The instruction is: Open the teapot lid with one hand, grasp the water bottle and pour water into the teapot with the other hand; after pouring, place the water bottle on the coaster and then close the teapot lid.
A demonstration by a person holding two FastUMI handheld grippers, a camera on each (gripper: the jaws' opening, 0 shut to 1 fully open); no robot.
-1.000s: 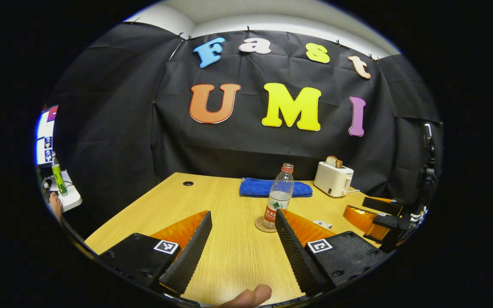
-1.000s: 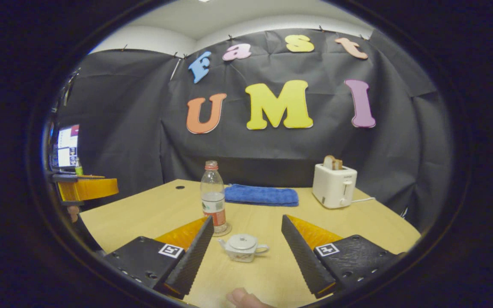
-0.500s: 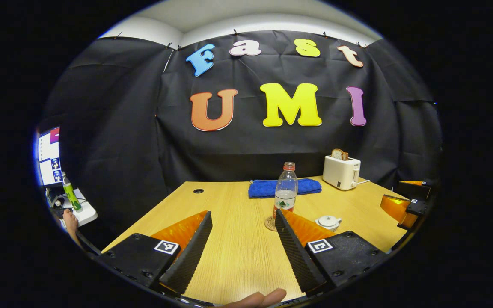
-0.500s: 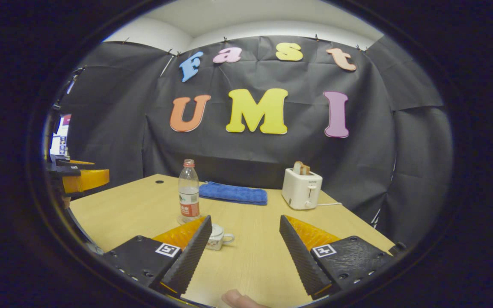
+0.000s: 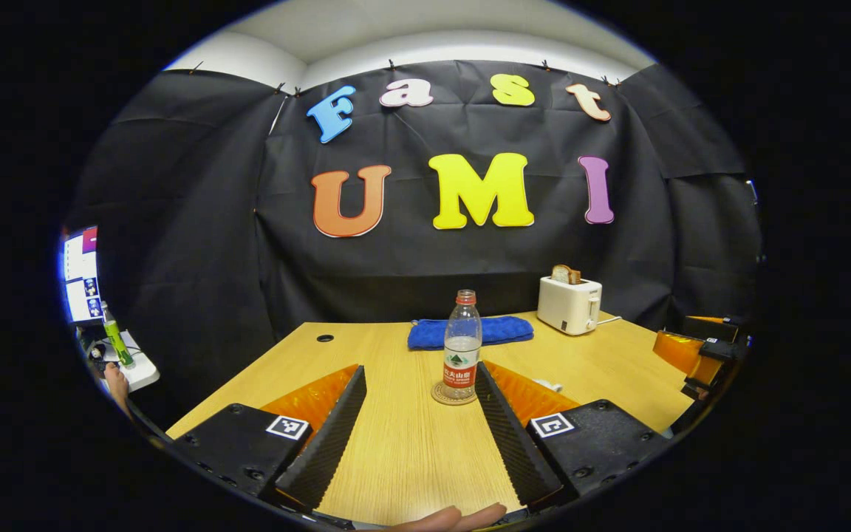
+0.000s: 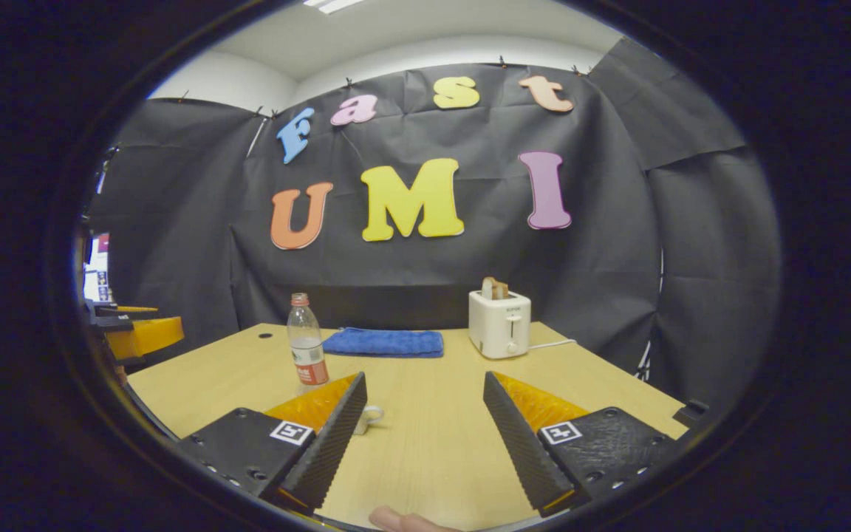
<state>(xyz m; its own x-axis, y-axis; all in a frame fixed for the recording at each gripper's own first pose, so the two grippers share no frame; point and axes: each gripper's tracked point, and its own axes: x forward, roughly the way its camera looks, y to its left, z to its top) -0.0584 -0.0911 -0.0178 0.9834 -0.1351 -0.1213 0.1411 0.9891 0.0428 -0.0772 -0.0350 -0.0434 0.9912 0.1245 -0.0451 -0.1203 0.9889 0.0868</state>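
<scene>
Nothing is being gripped yet; judging by the layout, the opening approach is in hand. The left tool (image 5: 419, 403) is hovering wide open and empty over the surface (image 5: 396, 458), framing the water bottle (image 5: 461, 346), which is standing upright on its coaster (image 5: 440, 397). The right tool (image 6: 423, 410) is also gaping empty, the teapot (image 6: 368, 417) peeking from behind its left finger. Next, one tool probably needs to be closing on the teapot's lid, the other on the bottle.
</scene>
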